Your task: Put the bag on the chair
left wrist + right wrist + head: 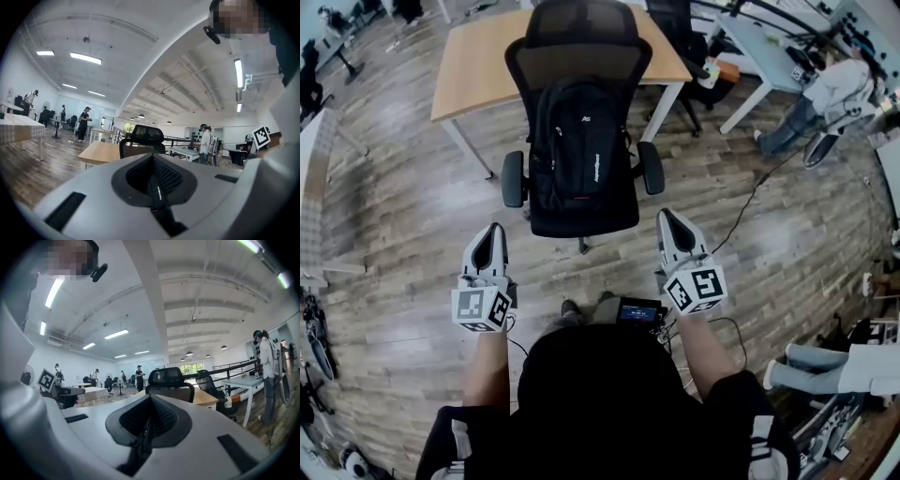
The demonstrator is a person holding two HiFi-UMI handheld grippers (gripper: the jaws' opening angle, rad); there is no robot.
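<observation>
A black backpack [579, 155] stands upright on the seat of a black office chair [578, 47], leaning against its backrest. My left gripper [494, 230] is shut and holds nothing, in front of the chair's left armrest. My right gripper [668, 217] is also shut and empty, just in front of the right armrest. Both point toward the chair. In the left gripper view the chair's headrest [146, 135] shows above my closed left gripper [157, 194]. The headrest [169, 376] also appears beyond my closed right gripper [146, 430] in the right gripper view.
A wooden desk [473, 66] stands behind the chair, and a white table [769, 52] is at the back right. Another black chair [684, 37] sits between them. A person [811, 98] crouches at the right. A cable [759, 192] runs over the wood floor.
</observation>
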